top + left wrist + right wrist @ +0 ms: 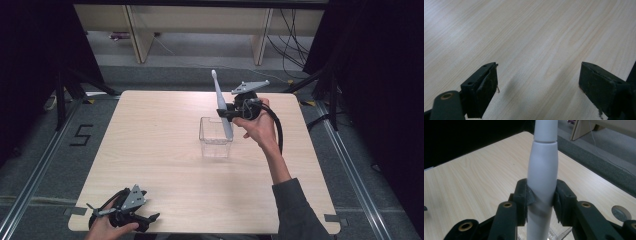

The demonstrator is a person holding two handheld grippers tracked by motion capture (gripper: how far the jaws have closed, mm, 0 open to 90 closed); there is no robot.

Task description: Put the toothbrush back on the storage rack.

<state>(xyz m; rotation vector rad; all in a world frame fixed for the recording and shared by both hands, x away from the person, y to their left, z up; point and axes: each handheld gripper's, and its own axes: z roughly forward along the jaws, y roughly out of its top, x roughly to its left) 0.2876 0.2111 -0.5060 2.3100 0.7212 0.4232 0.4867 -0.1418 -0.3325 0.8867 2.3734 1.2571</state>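
Over the clear box (215,137) mid-table | right gripper (231,113) clamps the white toothbrush (220,102) upright, probably to lower it inside | left gripper (134,216) wide, empty, near-left edge.

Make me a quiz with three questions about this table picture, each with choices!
1. Where is the clear square plastic container?
A. middle of the pale wooden table
B. on the floor
C. at the table's near left corner

2. What colour is the long slim electric toothbrush?
A. red
B. white
C. green

3. How is the left hand-held gripper?
A. shut on a cup
B. holding the toothbrush
C. open, holding nothing

Answers:
1. A, it stands mid-table in the high view.
2. B, its body looks white in the right hand-held gripper, whose jaws are clamped on it.
3. C, its jaws stand wide apart over bare wood.
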